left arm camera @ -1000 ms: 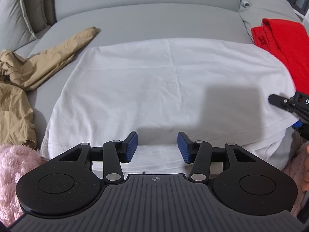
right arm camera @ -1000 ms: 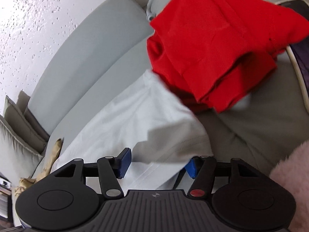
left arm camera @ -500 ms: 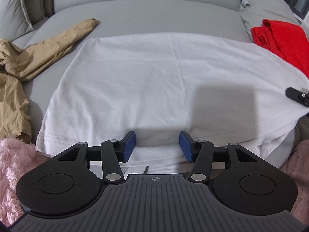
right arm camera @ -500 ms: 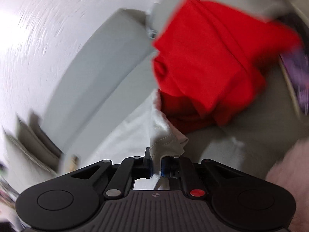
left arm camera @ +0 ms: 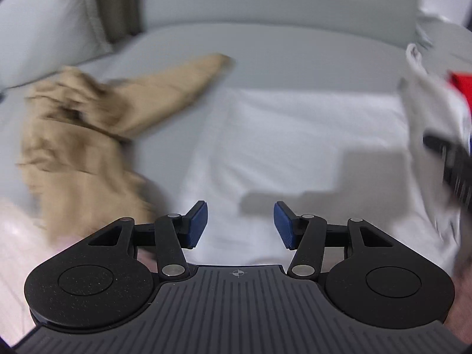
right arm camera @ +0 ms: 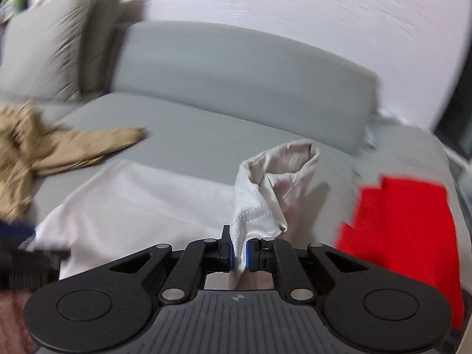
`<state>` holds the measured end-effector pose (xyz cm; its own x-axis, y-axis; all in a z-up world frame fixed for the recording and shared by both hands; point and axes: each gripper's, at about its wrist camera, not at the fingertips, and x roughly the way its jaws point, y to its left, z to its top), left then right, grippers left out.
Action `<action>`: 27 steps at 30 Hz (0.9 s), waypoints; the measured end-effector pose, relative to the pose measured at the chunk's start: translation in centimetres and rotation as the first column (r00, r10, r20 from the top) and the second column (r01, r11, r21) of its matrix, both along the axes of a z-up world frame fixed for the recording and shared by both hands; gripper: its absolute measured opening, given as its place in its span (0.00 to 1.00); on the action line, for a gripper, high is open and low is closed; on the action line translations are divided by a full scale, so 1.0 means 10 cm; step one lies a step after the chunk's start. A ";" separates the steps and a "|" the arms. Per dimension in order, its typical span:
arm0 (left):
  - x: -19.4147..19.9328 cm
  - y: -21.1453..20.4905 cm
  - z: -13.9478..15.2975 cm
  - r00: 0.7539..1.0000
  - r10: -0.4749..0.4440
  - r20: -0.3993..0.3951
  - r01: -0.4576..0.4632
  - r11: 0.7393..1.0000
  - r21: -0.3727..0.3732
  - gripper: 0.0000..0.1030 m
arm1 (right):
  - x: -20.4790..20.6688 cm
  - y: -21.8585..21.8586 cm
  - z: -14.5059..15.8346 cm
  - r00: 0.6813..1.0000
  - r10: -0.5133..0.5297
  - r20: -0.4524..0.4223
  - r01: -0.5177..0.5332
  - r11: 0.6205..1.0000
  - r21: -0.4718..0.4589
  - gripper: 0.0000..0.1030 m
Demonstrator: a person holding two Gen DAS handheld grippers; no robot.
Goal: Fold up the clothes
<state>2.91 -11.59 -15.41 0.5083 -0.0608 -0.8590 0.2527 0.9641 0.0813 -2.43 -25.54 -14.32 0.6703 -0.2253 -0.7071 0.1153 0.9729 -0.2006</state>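
Right, the right gripper (right arm camera: 239, 254) is clamped hard on a hemmed edge of the white shirt (right arm camera: 141, 206), its blue pads pinching the fabric so that a stitched corner stands up between them. From that pinch the cloth rises and curls into a loose roll just ahead of the fingers, with the rest of the shirt spread flat on the grey sofa (right arm camera: 236, 73) to the left and beyond. Beside the lifted fold, off to the right, sits the red garment (right arm camera: 407, 230) on the seat.

Over on the left gripper (left arm camera: 240, 225), the jaws stand apart with nothing between them. It hangs above the near edge of the white shirt (left arm camera: 280, 135), the pads clear of the cloth, casting a shadow on the fabric just ahead. In that view the raised part of the shirt shows at the far right edge, blurred, with the dark body of the right gripper (left arm camera: 451, 162) next to it and a sliver of red behind.

The tan garment (left arm camera: 88, 135) lies crumpled to the left of the white shirt, one sleeve stretched out toward the sofa back and ending near the shirt's far left corner. Both views are smeared with motion blur.
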 end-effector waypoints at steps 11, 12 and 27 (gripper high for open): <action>0.26 0.85 -0.05 0.993 0.104 -0.056 -0.109 0.990 -0.087 0.54 | 0.38 0.73 -0.61 0.957 0.156 -0.243 -0.177 0.982 -0.066 0.09; 0.26 0.87 -0.06 0.993 0.105 -0.060 -0.110 0.989 -0.098 0.54 | 0.40 0.69 -0.55 0.962 0.141 -0.232 -0.156 0.987 -0.048 0.09; 0.23 1.09 -0.03 0.991 0.120 -0.063 -0.131 0.972 -0.195 0.54 | 0.66 0.89 0.04 0.991 0.070 -0.112 -0.049 0.982 0.182 0.09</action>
<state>5.21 -0.71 -15.71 0.4791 -0.1711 -0.8609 0.1275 0.9840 -0.1246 4.12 -16.68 -13.89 0.5889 -0.0503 -0.8066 0.0419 0.9986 -0.0317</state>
